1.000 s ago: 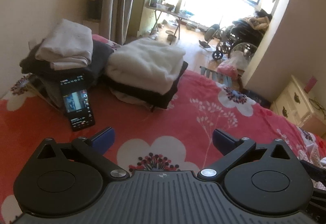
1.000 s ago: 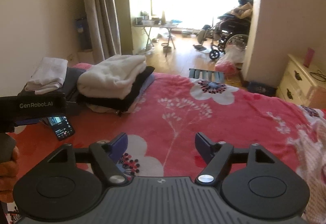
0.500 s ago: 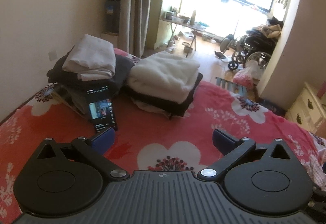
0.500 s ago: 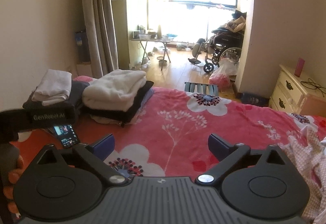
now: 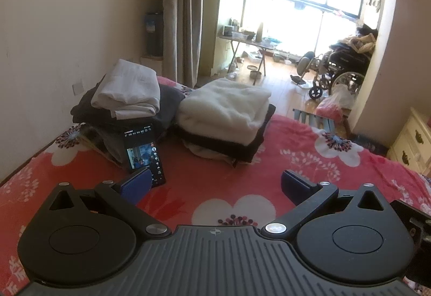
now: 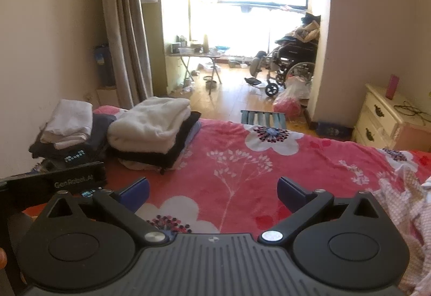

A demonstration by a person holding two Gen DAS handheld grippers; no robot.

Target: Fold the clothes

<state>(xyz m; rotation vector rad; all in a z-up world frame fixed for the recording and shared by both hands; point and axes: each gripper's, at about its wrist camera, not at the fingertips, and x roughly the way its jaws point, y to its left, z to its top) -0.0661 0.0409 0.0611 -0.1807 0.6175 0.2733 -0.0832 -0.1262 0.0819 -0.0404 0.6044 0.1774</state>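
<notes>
While both grippers hang above the red floral bedspread (image 6: 242, 169), neither has hold of anything. Seen from its own camera, the right gripper (image 6: 212, 189) has its blue-padded jaws spread as wide as they go, having just been opening, with only bare blanket showing between them. The left gripper (image 5: 214, 185) likewise stands wide open over a white flower printed on the bedspread (image 5: 210, 188), nothing between its pads; its body also shows at the left edge of the right wrist view as a black block with lettering (image 6: 75, 177). Folded clothes sit in two stacks at the far left of the bed, near the wall. One stack is a fluffy white folded garment (image 5: 223, 110) lying on dark folded clothes (image 5: 231, 144); beside it, a pale folded garment (image 5: 129, 90) rests on a heap of dark clothes (image 5: 164, 102). A smartphone (image 5: 144, 154) with a lit screen leans against that second heap, just beyond the left gripper's left pad. At the right edge of the right wrist view, a crumpled pink-checked garment (image 6: 404, 204) lies unfolded on the bed, beside the right gripper and not touching its jaws. Beyond the bed are a curtain (image 6: 121, 40), a folding table (image 6: 196, 59), a wheelchair (image 6: 291, 62) by the bright window, and a cream dresser (image 6: 382, 113).
</notes>
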